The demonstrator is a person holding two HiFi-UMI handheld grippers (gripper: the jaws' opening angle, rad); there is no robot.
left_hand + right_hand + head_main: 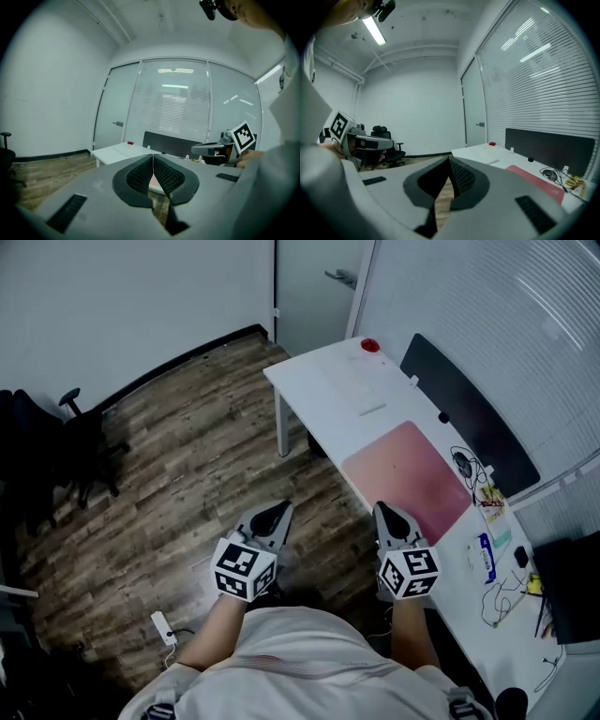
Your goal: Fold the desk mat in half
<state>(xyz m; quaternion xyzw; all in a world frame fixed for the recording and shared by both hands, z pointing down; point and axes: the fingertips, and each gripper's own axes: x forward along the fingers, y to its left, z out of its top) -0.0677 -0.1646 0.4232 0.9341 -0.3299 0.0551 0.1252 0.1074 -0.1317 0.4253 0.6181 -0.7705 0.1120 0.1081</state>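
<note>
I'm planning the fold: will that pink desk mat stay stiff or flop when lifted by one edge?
Probably floppy: the desk mat lies thin and flat on the white desk. Likely light, being so thin. It may slide on that smooth surface.

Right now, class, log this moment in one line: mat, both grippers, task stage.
desk mat: flat, unfolded on desk | left gripper: shut, empty | right gripper: shut, empty | stage: fold not begun

White desk (pixel 319 390): pink mat (pixel 412 479), cables (pixel 507 594), red object (pixel 370 345).

Cables (pixel 480 479) beside desk mat (pixel 408 474); near edge open.
</note>
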